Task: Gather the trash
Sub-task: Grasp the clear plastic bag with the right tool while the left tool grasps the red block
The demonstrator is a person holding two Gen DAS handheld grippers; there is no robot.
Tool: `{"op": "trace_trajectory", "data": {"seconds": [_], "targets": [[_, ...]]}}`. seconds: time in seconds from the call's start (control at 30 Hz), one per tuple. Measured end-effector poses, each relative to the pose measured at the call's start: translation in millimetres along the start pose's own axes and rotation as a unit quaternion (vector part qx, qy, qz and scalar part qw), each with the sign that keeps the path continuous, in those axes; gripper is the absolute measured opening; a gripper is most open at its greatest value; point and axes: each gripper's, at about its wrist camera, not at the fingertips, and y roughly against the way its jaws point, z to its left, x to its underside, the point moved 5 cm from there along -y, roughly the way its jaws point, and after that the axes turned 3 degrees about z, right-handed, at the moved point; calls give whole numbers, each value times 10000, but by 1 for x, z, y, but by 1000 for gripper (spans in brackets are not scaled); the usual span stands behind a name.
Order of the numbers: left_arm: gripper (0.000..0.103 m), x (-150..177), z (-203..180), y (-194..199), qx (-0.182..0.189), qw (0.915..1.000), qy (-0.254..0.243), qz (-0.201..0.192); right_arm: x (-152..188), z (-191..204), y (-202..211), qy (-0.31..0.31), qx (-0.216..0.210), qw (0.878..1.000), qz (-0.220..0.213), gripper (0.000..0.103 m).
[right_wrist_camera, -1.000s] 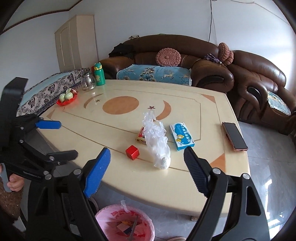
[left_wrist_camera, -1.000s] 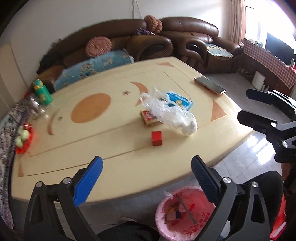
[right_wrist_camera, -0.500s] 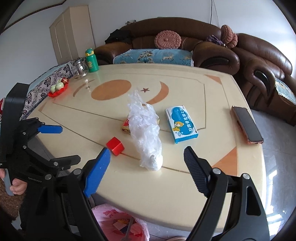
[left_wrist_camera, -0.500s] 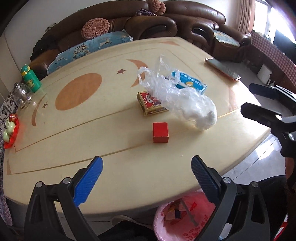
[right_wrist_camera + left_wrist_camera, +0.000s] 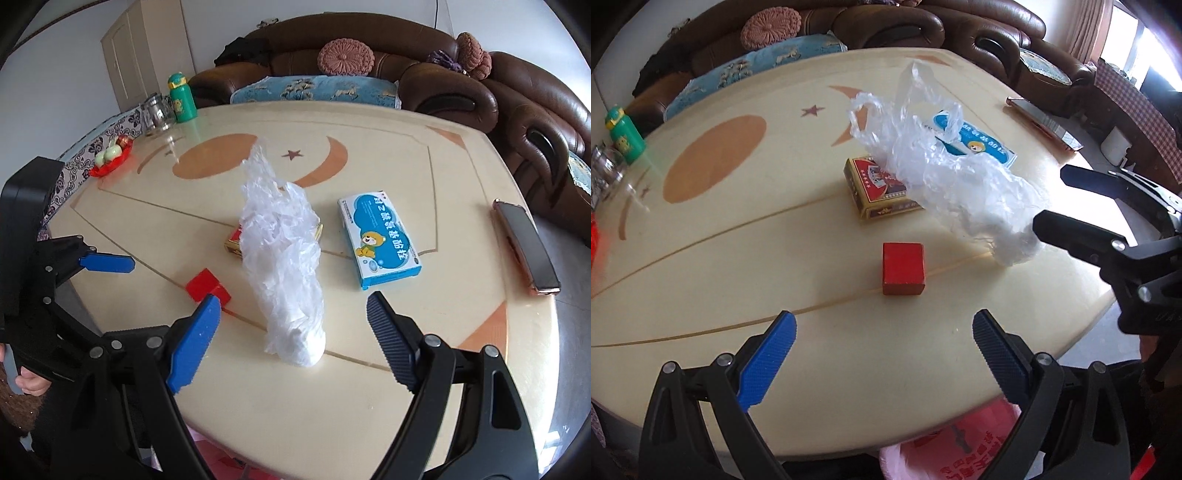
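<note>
We note both tools poised over the cream oval table (image 5: 820,387), each with jaws spread wide and nothing between them. The left gripper (image 5: 884,356) lines up on the small red cube (image 5: 903,267); the right gripper (image 5: 293,328) frames the crumpled clear plastic bag (image 5: 284,258), which lies lengthwise toward it, presumably so a single pinch takes the near end.

The pink-lined waste bin (image 5: 945,450) sits under the near table edge (handy for dropping). The bag drapes over the yellow-and-red card box (image 5: 882,190), hiding part of it, and screens a corner of the blue-and-white carton (image 5: 380,240).

We cannot tell whether the bag holds anything. The bin's contents are cut off.
</note>
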Motion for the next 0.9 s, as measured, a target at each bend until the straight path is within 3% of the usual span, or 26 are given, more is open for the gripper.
{"op": "trace_trajectory", "data": {"seconds": [0.37, 0.53, 0.67, 0.8, 0.9], "targets": [[92, -6, 7, -33, 478, 9974, 506, 161, 0, -5, -34, 123, -97, 9998, 118, 80], [83, -7, 7, -41, 600, 9966, 538, 188, 0, -9, -46, 94, -154, 9997, 184, 80], [78, -11, 8, -42, 636, 9963, 559, 121, 2, -13, -51, 67, -214, 9994, 266, 68], [66, -12, 9, -40, 678, 9960, 579, 83, 5, -14, -53, 65, -281, 9992, 280, 66], [64, -9, 4, -39, 751, 9957, 528, 102, 6, -15, -54, 25, -352, 9989, 299, 66]]}}
